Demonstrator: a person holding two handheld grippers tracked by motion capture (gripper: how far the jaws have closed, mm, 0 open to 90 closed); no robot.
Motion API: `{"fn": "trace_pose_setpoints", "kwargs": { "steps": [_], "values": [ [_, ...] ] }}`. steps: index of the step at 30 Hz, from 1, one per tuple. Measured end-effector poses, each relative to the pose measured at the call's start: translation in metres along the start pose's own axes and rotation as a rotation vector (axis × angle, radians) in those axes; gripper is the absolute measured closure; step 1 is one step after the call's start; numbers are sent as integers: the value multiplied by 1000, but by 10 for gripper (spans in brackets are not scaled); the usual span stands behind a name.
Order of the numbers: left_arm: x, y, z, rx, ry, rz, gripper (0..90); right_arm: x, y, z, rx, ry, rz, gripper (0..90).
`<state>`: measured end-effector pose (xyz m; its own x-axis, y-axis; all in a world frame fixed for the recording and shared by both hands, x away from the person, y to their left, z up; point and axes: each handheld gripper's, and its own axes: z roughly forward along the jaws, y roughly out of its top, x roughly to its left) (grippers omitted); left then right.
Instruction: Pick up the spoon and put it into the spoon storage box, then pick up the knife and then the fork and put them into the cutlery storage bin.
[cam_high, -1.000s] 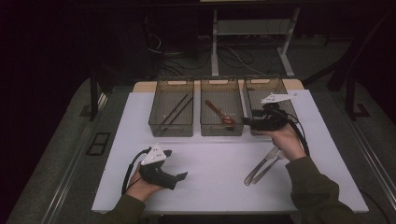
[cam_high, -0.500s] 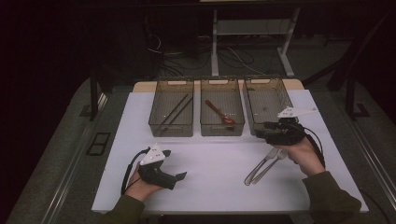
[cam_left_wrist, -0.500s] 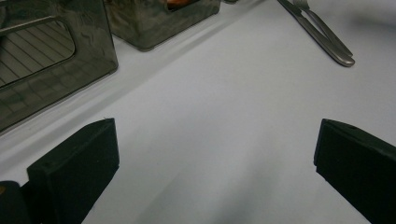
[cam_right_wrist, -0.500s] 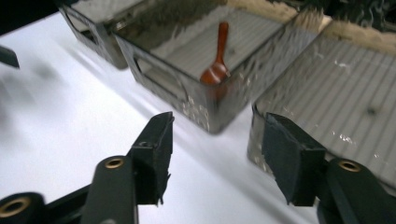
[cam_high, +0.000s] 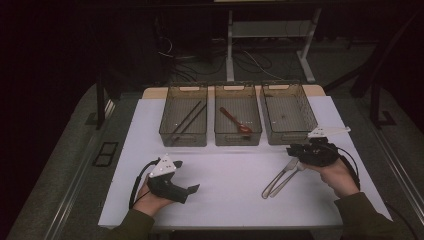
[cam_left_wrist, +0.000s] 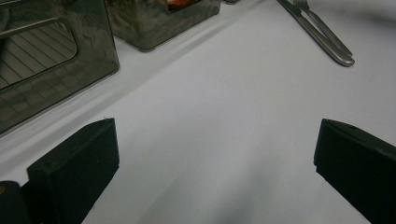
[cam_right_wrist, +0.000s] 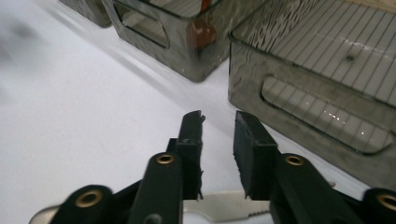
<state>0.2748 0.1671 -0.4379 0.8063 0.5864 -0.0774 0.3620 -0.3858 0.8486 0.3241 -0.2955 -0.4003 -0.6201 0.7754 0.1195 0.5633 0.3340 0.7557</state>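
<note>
While the left tongs (cam_high: 192, 188) are kept parked low on the desk (cam_high: 225, 175) with jaws spread wide and nothing between them, the right tongs (cam_high: 291, 150) are seen brought back from over the right-hand bin (cam_high: 288, 112) and lowered to the cutlery lying just below and beside their tips. Compared with a second ago, the right hand (cam_high: 337, 175) is shifted toward the near edge and downward, and its jaws have just been closing: in the right gripper view only a narrow gap is left between the pads (cam_right_wrist: 191, 140), and nothing is pinched there yet. A knife (cam_right_wrist: 224, 207) is glimpsed on the desk directly under those jaws, blade end toward the camera. In the high view the knife and fork (cam_high: 280, 176) are laid together, running from the right tongs' tips down and toward the left tongs; in the left gripper view the same pair (cam_left_wrist: 327, 35) is seen well ahead of the open jaws. The right bin looks empty, the middle bin (cam_high: 237, 120) is loaded with a red spoon (cam_high: 235, 120), the far bin (cam_high: 184, 120) with dark chopsticks (cam_high: 187, 120). The step is judged as the approach for picking one utensil; a grasp is not made yet.
</note>
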Motion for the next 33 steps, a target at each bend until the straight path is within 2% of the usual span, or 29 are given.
{"fn": "trace_pose_setpoints", "kwargs": {
  "steps": [7, 14, 20, 28, 33],
  "values": [
    [0, 0, -1, 1, 3, 2, 0, -1, -11, -1, 26, 12, -14, 885],
    [-1, 0, -1, 1, 5, 1, 0, -3, -23, 3, 81, 24, -39, 887],
    [-1, 0, -1, -1, 7, 1, 0, -2, -26, 11, 130, 13, -74, 887],
    [-1, 0, -1, 2, 5, 2, 0, -5, -30, 14, 182, -15, -87, 887],
    [-1, 0, -2, 0, 5, 3, 0, -5, -33, 17, 222, -7, -98, 887]
  ]
}}
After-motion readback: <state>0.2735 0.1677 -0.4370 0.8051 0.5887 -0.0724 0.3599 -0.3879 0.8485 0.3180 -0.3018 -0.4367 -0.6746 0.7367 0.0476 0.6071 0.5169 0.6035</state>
